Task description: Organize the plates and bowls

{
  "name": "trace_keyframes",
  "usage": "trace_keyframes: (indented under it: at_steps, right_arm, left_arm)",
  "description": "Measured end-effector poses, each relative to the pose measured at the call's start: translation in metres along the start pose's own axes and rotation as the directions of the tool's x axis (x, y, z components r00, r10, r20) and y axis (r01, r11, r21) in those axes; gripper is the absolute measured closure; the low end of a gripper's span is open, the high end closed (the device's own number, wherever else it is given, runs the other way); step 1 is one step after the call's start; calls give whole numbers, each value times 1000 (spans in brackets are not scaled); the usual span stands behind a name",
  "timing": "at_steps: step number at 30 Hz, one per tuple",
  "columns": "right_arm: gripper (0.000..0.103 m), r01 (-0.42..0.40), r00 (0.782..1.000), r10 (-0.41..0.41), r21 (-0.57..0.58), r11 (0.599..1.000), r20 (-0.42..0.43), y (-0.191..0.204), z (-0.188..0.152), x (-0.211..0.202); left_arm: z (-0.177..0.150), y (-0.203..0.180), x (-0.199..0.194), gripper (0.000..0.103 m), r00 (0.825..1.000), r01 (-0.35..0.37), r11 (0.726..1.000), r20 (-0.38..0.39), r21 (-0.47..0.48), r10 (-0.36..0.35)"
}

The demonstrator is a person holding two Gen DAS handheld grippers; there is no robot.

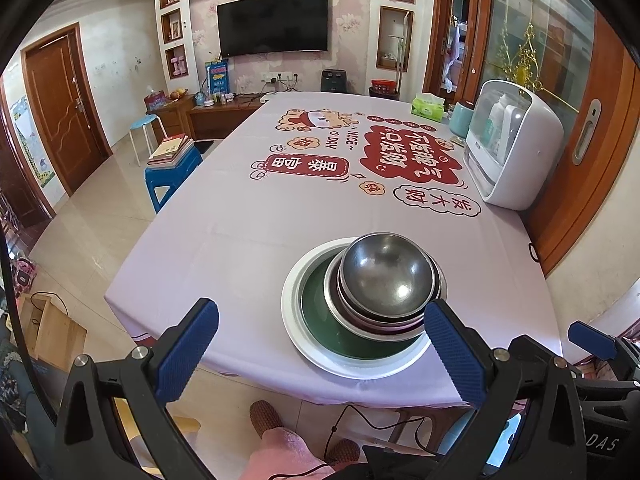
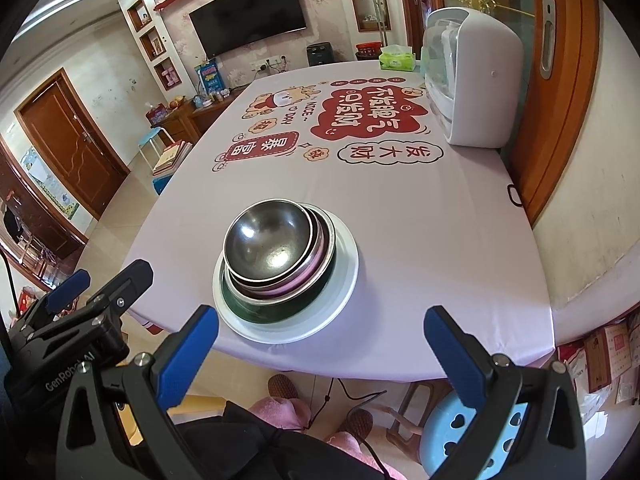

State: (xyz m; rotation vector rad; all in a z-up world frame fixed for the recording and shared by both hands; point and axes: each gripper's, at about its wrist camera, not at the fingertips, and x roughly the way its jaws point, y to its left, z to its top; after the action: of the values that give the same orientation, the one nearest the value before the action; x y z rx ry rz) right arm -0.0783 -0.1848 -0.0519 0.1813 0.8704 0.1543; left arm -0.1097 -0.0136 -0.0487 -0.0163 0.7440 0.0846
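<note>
Near the front edge of the table (image 1: 240, 216) stands a stack: a white plate (image 1: 291, 312) (image 2: 346, 280) at the bottom, a dark green plate (image 1: 320, 312) (image 2: 248, 309) on it, then nested bowls, one with a pink side (image 2: 298, 280). A steel bowl (image 1: 384, 272) (image 2: 268, 240) sits on top, hollow and bare inside. My left gripper (image 1: 320, 308) is open, off the table's near edge, in front of the stack. My right gripper (image 2: 322, 314) is open too, beside it on the right. Neither touches the stack.
A white domed appliance (image 1: 520, 140) (image 2: 476, 80) stands at the table's right side, with a teal canister (image 1: 460, 120) and a green tissue box (image 1: 428, 106) behind it. Blue stools (image 1: 172, 176) stand to the left. A person's knees and slippers (image 1: 266, 416) are under the near edge.
</note>
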Motion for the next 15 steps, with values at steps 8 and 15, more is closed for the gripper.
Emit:
trace_keyframes:
  at_steps: [8, 15]
  right_arm:
    - [0, 0, 1000, 0, 1, 1000, -1, -1, 0, 0]
    - [0, 1, 1000, -1, 4, 1000, -5, -5, -2, 0]
  left_arm:
    - [0, -1, 0, 1, 1000, 1, 1000, -4, 1, -1]
    - [-1, -2, 0, 1, 1000, 2, 1000, -6, 2, -2]
